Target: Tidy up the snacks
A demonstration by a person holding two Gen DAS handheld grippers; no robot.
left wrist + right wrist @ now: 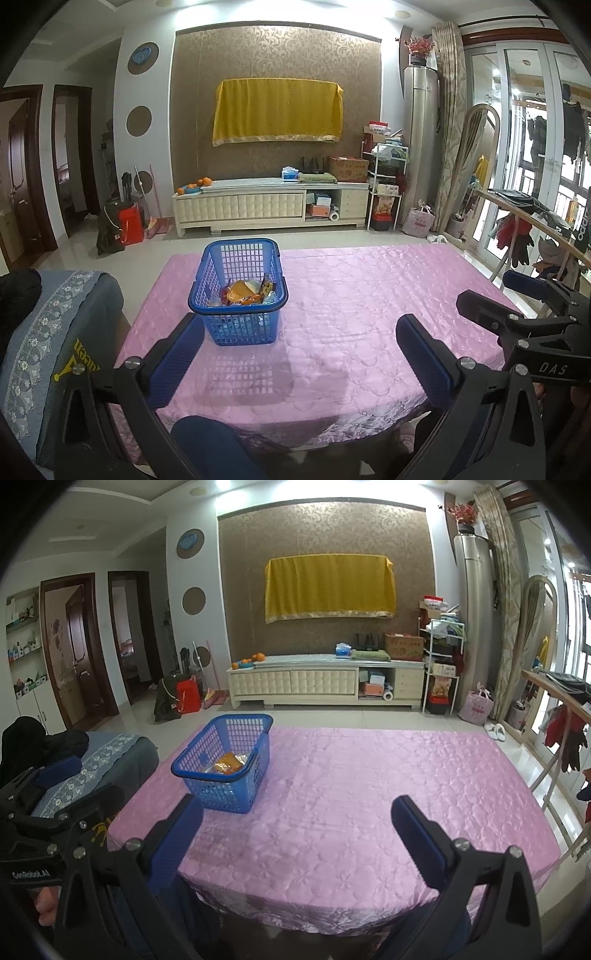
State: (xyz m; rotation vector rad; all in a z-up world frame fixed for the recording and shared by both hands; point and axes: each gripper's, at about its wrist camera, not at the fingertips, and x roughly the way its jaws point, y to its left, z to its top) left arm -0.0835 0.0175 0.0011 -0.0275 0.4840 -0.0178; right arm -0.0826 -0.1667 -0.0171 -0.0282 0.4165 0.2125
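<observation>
Pink quilted cloth covers one bench (369, 295), the largest surface in both views. One blue basket (238, 291) stands upright on the bench toward its left side, well in from the near edge. Inside the basket lies a heap of snacks (245, 293) in orange, yellow and clear wrappers; their count cannot be told, as the packets overlap and the basket wall hides part of them. No packet lies on the cloth outside the basket.

Two grippers are present. The left gripper (295, 347) hangs above the near edge of the bench, its two blue-padded fingers (177, 354) spread wide apart and holding nothing; the left pad lies just in front of the basket. The right gripper (293, 829) hangs likewise, its two fingers (417, 842) equally wide apart and empty, the basket ahead and to its left. Each gripper shows at the edge of the other's view.
</observation>
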